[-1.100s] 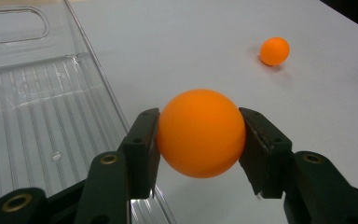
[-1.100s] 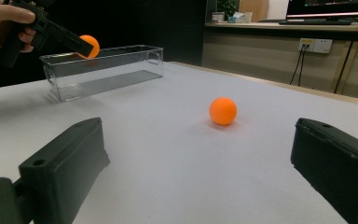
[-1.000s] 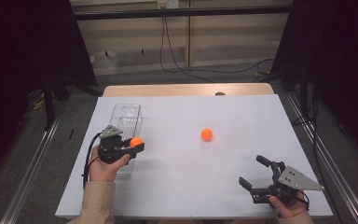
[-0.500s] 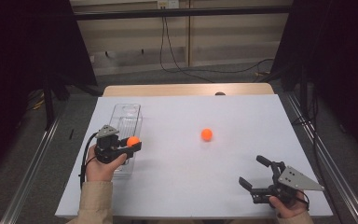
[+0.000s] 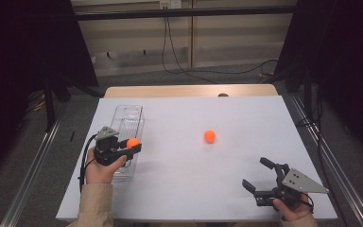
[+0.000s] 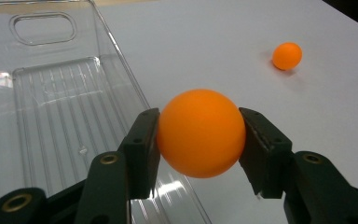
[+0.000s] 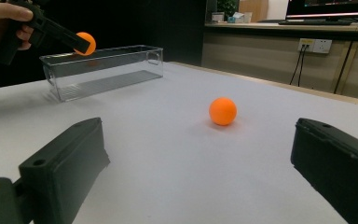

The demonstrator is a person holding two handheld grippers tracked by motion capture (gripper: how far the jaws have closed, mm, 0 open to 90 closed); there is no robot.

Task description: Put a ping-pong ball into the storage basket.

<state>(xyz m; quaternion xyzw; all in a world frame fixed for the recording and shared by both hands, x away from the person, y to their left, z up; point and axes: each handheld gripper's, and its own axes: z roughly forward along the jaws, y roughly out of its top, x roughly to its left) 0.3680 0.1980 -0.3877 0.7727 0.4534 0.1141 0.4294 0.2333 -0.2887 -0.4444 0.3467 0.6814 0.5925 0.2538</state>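
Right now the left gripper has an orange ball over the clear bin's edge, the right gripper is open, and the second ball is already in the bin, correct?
Not quite. The second ball lies on the white table, outside the clear bin, as the high view shows. The left gripper does hold an orange ball, and the right gripper is open.

I note on the left gripper (image 5: pixel 131 147) black jaws with brass-coloured screws, a grey three-cornered plate on top and a black cable looping behind the hand. The right gripper (image 5: pixel 256 176) is black with the same grey plate. The left sleeve (image 5: pixel 94 208) is beige.
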